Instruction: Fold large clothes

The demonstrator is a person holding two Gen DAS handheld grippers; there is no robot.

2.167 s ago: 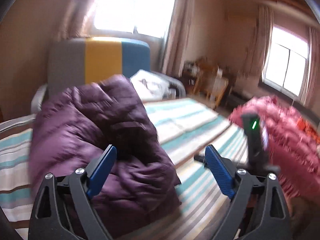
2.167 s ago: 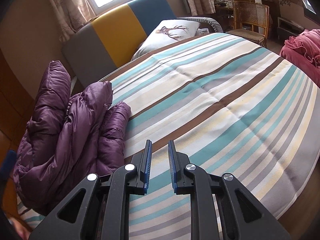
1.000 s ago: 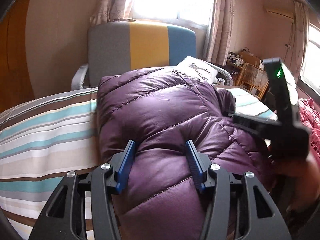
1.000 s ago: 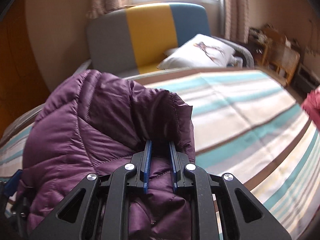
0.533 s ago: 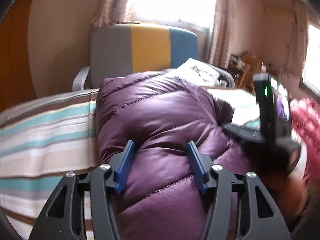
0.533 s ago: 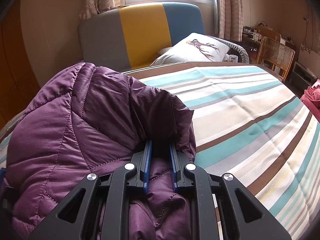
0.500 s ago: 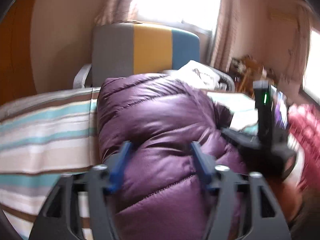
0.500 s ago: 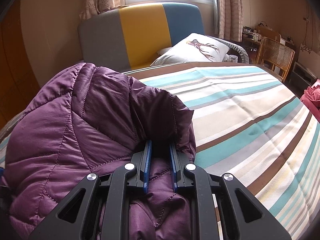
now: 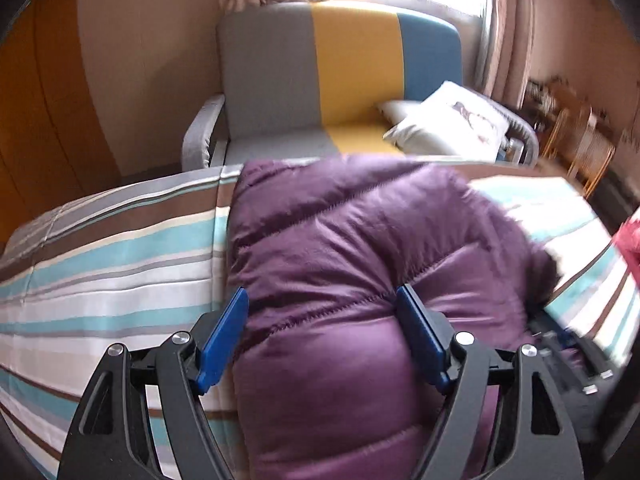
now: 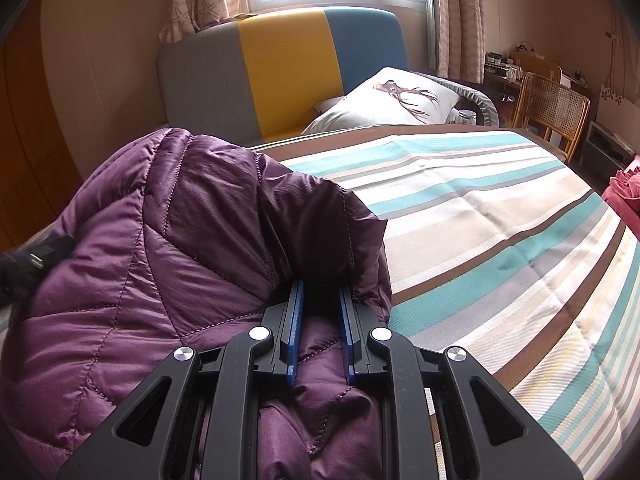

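The right hand-held gripper point(image 10: 318, 316) is clamped on a fold of the purple jacket point(image 10: 168, 248); the left hand-held gripper point(image 9: 322, 332) stands apart astride it (pads not pressing). The jacket lies bundled on the striped bed point(image 10: 500, 216), mid-fold. Next, I judge: release and flatten.

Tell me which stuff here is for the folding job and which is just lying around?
For the job:
- puffy purple quilted jacket
- right claw, shut on its fabric
- left claw, open around it
- striped bedsheet it lies on

Just lying about:
- white deer-print pillow
- grey, yellow and blue sofa
- wicker chair
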